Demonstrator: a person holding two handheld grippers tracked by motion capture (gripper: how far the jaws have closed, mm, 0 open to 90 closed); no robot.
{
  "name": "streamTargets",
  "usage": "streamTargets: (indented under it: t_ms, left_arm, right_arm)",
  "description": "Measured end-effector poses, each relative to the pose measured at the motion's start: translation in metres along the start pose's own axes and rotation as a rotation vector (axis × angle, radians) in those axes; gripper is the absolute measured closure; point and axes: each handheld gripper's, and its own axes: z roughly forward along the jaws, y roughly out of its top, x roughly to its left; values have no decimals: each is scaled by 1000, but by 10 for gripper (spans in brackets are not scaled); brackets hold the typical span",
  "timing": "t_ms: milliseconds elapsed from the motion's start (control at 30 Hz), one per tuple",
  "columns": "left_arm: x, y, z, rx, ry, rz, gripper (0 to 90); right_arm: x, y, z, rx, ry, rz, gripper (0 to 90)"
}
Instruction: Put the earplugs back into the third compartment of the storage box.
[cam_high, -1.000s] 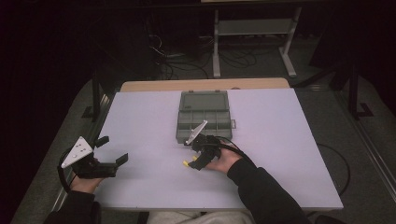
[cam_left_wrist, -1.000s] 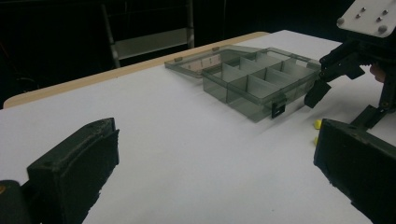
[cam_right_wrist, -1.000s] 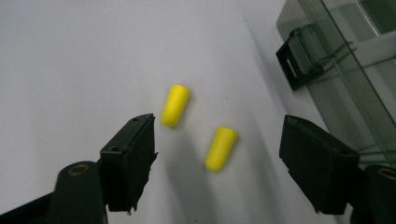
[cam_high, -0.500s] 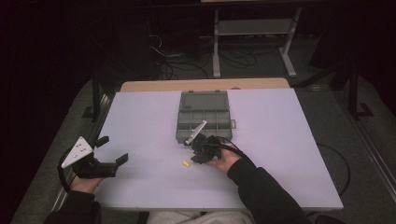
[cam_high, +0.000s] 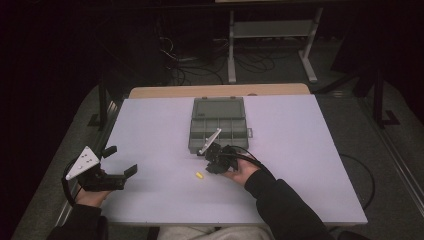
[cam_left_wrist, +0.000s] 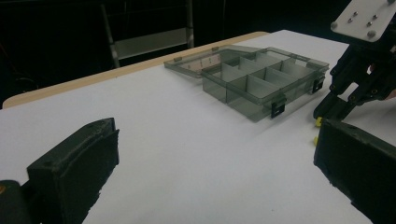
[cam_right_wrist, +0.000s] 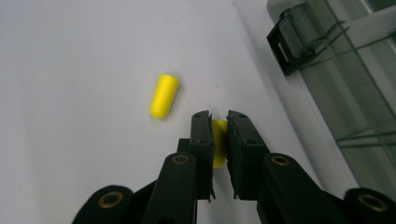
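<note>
The right tongs (cam_right_wrist: 218, 135) have just been closing and now pinch one yellow earplug (cam_right_wrist: 219, 140) on the desk (cam_high: 300, 150), beside the open compartment box (cam_high: 218, 122). A second earplug (cam_right_wrist: 164, 96) lies just left of them, where two lay a second ago. Nothing seems placed in the box yet. The left tongs (cam_high: 120, 161) rest spread and empty, well apart.

open box (cam_high: 218, 124) ahead, table (cam_high: 310, 165) sides free
</note>
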Motion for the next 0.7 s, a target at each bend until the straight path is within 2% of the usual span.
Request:
streamTargets:
  t_ms: [167,400,700]
  left_arm:
    - [0,0,0,2,-2,0,0]
    - [0,0,1,4,-4,1,0]
    - [0,0,1,4,-3,2,0]
  right_arm:
    - [-2,2,-12,-25,-3,8,796]
    - [-6,11,-37,-71,-16,-5,796]
    - [-22,19,-54,-85,-39,10,796]
